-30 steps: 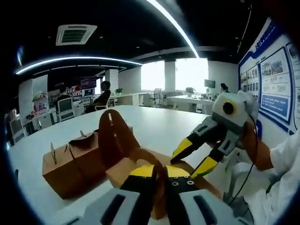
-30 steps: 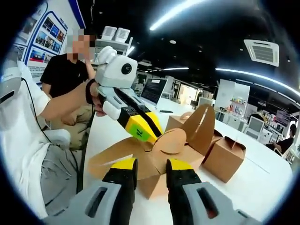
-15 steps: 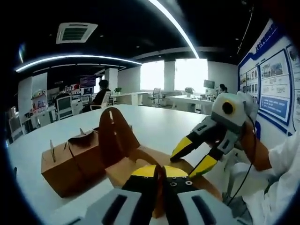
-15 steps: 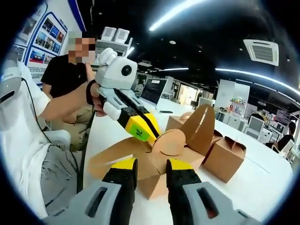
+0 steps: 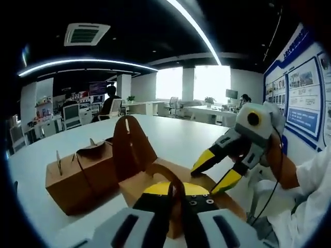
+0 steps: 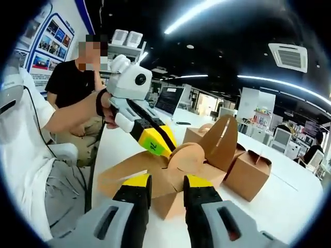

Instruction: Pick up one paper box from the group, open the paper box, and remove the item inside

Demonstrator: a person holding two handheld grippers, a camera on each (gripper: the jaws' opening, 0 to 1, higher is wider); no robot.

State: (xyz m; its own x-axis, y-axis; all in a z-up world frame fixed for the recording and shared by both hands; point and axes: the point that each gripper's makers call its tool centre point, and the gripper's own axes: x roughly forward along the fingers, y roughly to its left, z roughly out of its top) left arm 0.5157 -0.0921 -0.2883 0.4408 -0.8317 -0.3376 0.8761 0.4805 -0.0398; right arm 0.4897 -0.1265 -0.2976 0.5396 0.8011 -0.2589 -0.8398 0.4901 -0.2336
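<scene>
Paper box (image 6: 170, 181) sits on table (image 6: 289, 201) w/ flaps splayed. Your left gripper (image 6: 161, 146) pinches one flap, steadying it; right gripper (image 6: 160, 192) is spread, prob. ready to reach in.

— Item: white table (image 5: 170, 139), lying under everything, reaching far back. Poster board (image 5: 300, 93)?
— Hanging on the right wall. Person in black (image 6: 72, 82) sitting at the left; ceiling vent (image 6: 288, 54) showing overhead; strip lights (image 5: 83, 64) glowing.

Left gripper (image 6: 164, 146): yellow fingers bear black mark, illegible. Wall posters (image 5: 305, 95): print too small to read.
</scene>
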